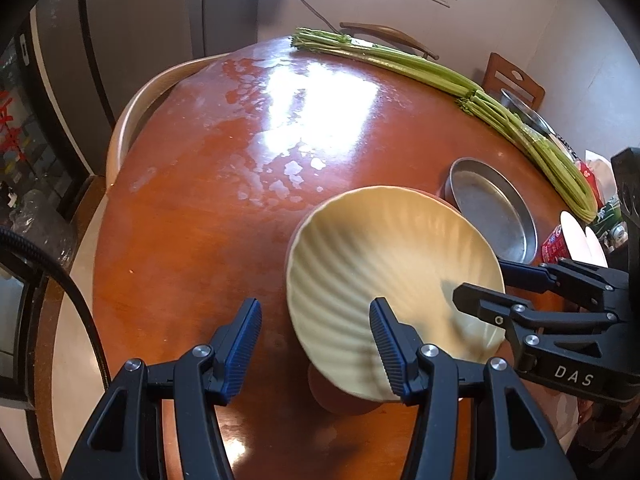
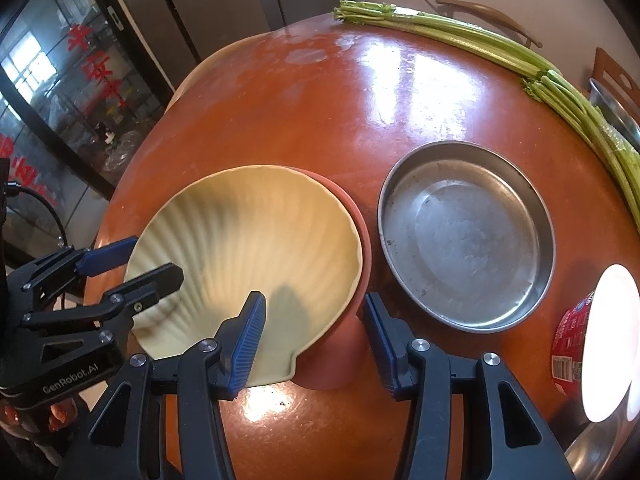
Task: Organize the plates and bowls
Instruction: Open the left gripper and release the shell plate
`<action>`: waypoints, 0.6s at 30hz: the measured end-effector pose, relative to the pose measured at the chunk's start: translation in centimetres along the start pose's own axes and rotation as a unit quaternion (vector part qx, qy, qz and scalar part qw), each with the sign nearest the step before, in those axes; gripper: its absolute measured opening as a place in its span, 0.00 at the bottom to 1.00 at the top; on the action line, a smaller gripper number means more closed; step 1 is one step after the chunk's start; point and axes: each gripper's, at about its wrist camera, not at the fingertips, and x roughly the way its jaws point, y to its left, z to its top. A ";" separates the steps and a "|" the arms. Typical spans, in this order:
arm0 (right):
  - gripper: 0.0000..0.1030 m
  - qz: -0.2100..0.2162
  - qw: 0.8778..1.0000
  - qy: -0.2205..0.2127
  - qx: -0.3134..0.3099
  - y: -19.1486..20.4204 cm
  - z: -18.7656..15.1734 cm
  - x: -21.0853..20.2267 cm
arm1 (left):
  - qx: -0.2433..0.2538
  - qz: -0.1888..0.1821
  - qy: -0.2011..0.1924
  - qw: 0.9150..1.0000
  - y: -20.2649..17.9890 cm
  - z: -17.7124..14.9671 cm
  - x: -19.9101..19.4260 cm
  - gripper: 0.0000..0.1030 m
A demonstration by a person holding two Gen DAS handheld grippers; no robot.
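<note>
A cream shell-shaped plate rests tilted in an orange bowl on the round red-brown table. My left gripper straddles the plate's left rim. One finger is over the plate and the other stands outside it, with a gap showing, so the jaws are open. My right gripper straddles the plate's near right edge and the bowl wall. Its left pad hovers over the plate and its right pad sits close beside the bowl. It looks open too.
A round steel pan sits just right of the bowl. Long green stalks lie along the far right edge. A red tub with a white lid and a steel bowl stand at the right. Chairs ring the table.
</note>
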 end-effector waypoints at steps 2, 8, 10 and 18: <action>0.51 0.002 1.000 -0.001 0.002 -0.1 0.0 0.0 | -0.001 0.004 -0.004 1.000 0.1 0.1 -0.3 0.54; 0.51 0.006 1.000 -0.022 0.010 -0.4 -0.3 -1.4 | 0.004 0.006 -0.015 1.000 -0.4 0.3 -1.2 0.54; 0.51 0.004 0.999 -0.034 0.014 -0.4 -0.4 -2.1 | 0.008 0.005 -0.021 1.000 -0.9 0.4 -1.7 0.54; 0.51 -0.004 0.991 -0.119 0.056 -2.7 -1.9 -7.6 | 0.041 0.003 -0.046 0.998 -3.5 1.2 -3.6 0.54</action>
